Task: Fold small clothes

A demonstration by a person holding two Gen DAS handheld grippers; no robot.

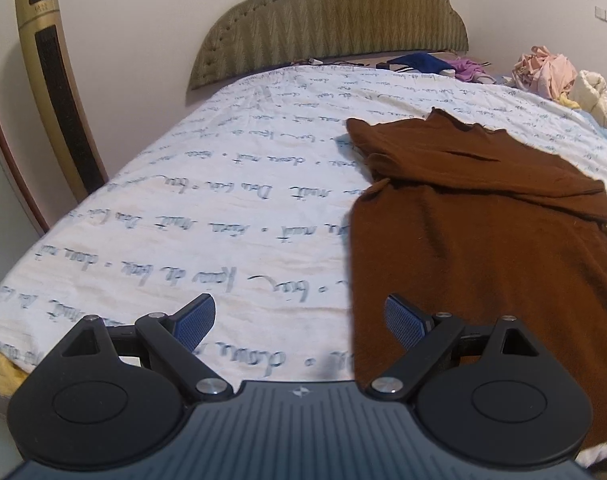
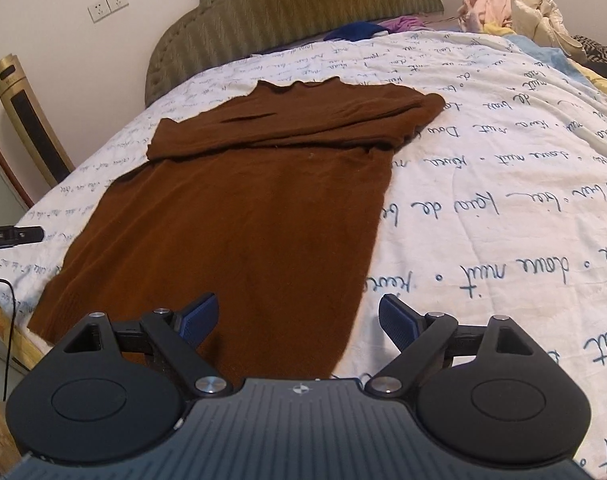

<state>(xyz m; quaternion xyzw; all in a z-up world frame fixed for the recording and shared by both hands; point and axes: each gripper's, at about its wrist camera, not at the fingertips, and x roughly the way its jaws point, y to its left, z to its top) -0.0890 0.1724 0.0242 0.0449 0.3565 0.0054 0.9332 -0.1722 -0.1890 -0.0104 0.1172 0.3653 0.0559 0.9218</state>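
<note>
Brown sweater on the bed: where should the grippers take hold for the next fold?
Probably at the brown sweater's near hem corners, coming from the foot of the bed: left gripper at the left corner, right gripper at the right. Sleeves are already folded across; both are open there.

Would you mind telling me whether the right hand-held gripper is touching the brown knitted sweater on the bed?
Cannot tell. In the right wrist view the open right hand-held gripper overlaps the brown knitted sweater's hem, but no contact or gap shows plainly.
</note>
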